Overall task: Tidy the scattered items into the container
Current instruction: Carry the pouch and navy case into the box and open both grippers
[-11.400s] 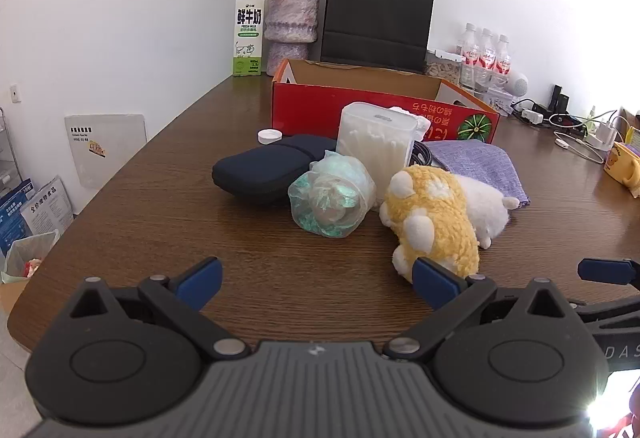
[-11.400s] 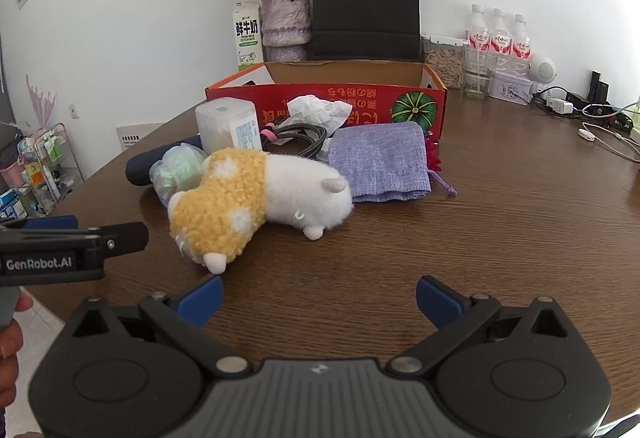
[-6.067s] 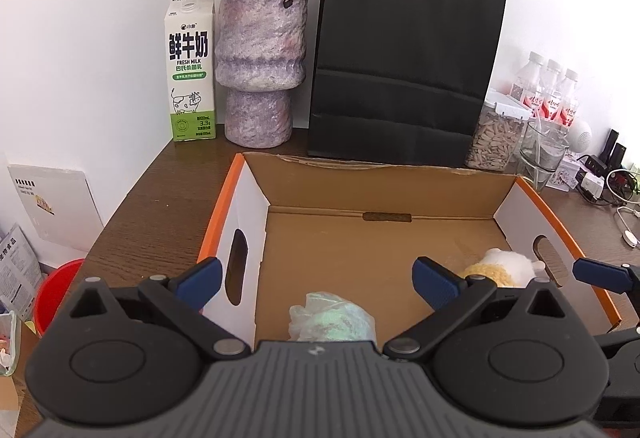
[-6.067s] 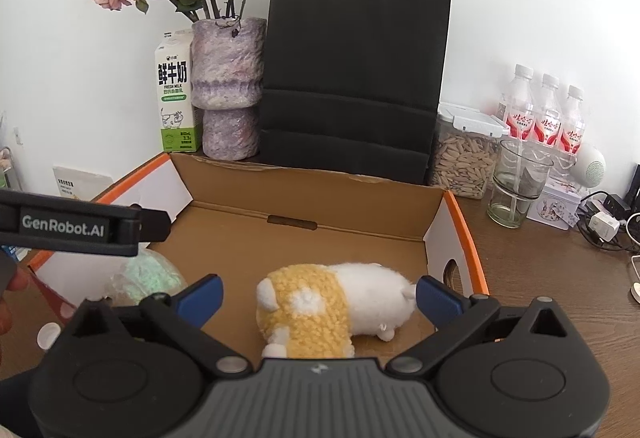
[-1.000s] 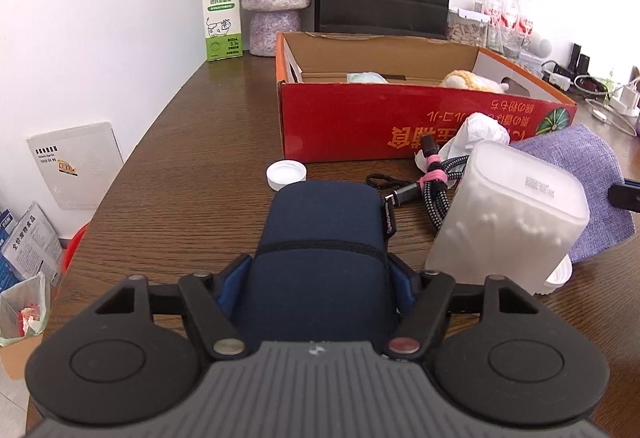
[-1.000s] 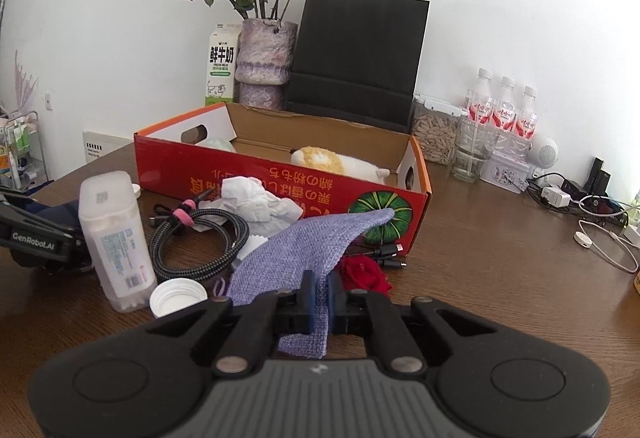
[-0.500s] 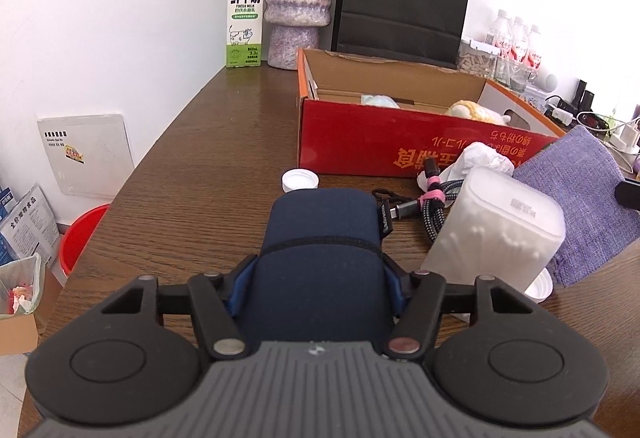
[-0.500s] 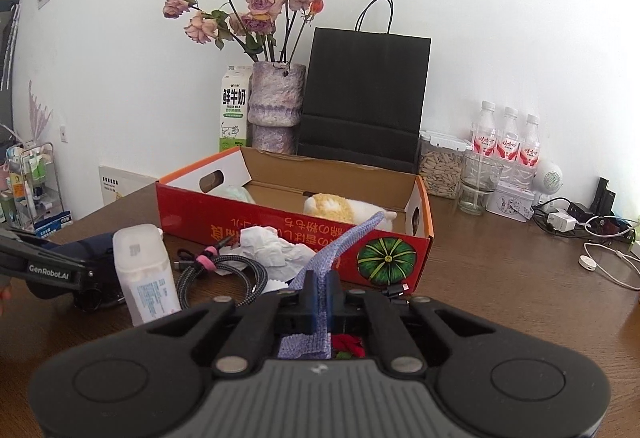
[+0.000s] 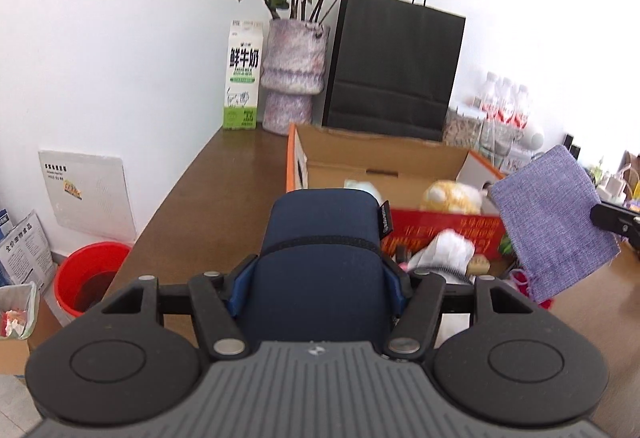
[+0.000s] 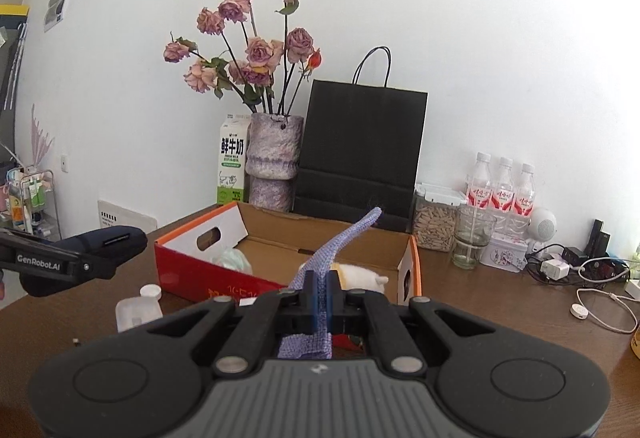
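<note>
Clamping the navy zip case [image 9: 320, 258] between its pads, the left gripper [image 9: 318, 278] holds it above the table while the right gripper [image 10: 318, 292], fully closed, pinches the purple fabric pouch [image 10: 340, 238].

Navy case [image 9: 320, 258] and purple pouch [image 10: 320, 270] now lifted off table.

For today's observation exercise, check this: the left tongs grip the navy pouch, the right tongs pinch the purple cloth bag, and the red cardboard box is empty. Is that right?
One detail is wrong: the red cardboard box is not empty. The left wrist view shows a yellow-and-white plush toy already inside. The left tongs do grip the navy pouch, and the right tongs do pinch the purple cloth bag.
</note>
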A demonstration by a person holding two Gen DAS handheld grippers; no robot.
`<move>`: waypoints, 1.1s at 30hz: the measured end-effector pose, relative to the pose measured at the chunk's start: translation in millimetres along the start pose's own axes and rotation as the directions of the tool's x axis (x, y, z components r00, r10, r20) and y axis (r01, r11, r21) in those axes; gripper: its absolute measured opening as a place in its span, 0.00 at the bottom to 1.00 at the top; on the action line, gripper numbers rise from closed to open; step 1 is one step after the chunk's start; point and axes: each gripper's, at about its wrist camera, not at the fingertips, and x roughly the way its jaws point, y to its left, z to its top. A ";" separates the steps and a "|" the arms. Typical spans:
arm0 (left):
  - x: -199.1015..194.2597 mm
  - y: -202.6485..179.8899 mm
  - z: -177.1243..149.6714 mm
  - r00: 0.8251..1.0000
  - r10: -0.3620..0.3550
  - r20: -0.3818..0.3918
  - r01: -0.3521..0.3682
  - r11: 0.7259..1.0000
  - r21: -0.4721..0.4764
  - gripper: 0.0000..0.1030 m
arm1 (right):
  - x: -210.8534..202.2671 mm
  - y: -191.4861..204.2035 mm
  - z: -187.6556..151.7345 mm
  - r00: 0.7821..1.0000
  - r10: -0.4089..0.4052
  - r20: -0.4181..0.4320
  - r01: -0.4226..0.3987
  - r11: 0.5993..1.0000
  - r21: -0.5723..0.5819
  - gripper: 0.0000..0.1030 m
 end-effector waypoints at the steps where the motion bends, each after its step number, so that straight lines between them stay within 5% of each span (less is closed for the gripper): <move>1: 1.8 -1.7 6.3 1.000 -0.006 0.009 0.006 1.000 -0.003 0.60 | 2.2 -0.3 5.4 1.000 -0.001 0.014 0.001 1.000 -0.002 0.02; 9: 32.1 -15.9 60.0 0.997 -0.035 0.066 0.038 0.999 -0.038 0.60 | 38.6 -0.6 44.9 0.996 0.000 0.084 -0.001 1.000 0.004 0.02; 17: 87.0 -23.4 90.2 0.997 -0.041 0.068 0.045 0.997 -0.056 0.60 | 104.9 -1.8 58.5 0.997 0.015 0.070 -0.020 0.997 0.071 0.02; 33: 191.4 -19.6 93.1 0.996 -0.047 -0.079 0.040 0.996 -0.083 0.60 | 208.3 0.9 40.3 0.994 0.075 -0.083 -0.067 0.994 0.092 0.02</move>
